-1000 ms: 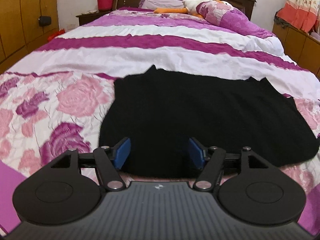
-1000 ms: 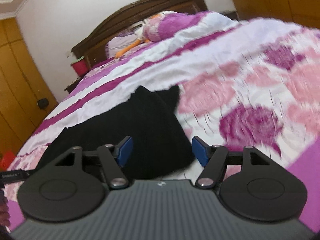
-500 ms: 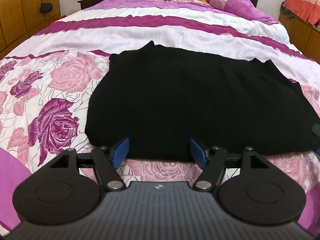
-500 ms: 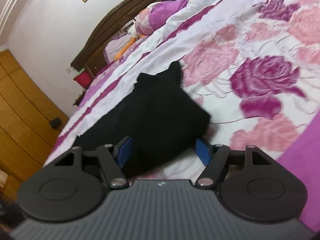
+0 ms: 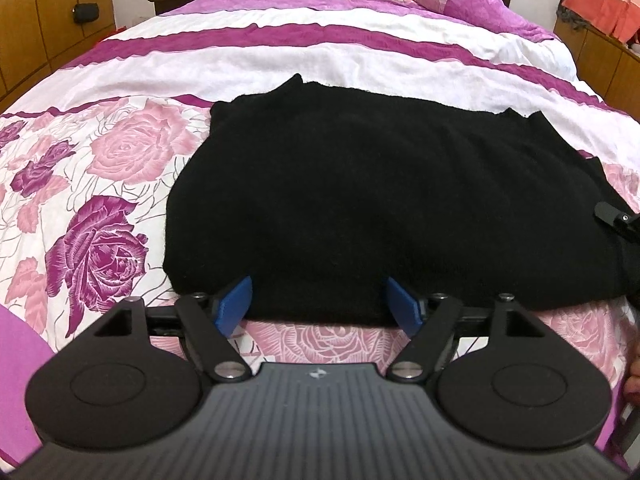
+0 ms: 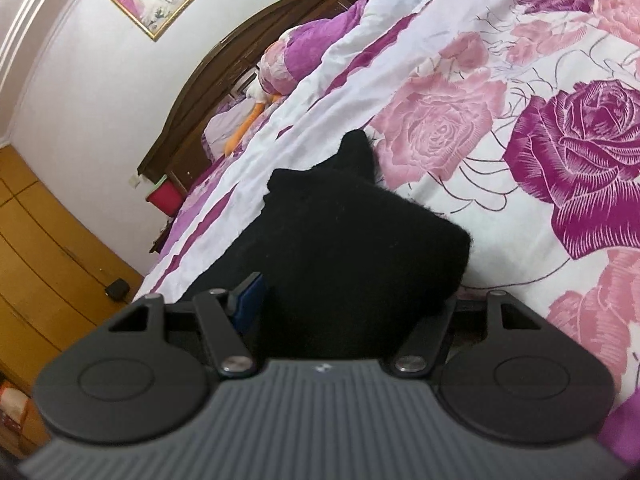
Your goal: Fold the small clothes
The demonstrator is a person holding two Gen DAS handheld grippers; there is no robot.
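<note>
Black garment (image 5: 384, 200) is lying across the bed (image 5: 280, 52), long axis left-to-right in frame, near hem entering left gripper (image 5: 318, 300) and right gripper (image 6: 348, 300), jaws released, unclenched.

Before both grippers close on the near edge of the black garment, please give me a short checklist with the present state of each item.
1. Black garment lies spread on the bedspread: ok.
2. Left gripper jaws have just been opening, near hem between them: ok.
3. Left pads pressing the cloth: not ok, they stand apart.
4. Right gripper around the garment's corner: ok; its jaws have just been closing.
5. Right grip firm: cannot tell, one pad is hidden.
</note>
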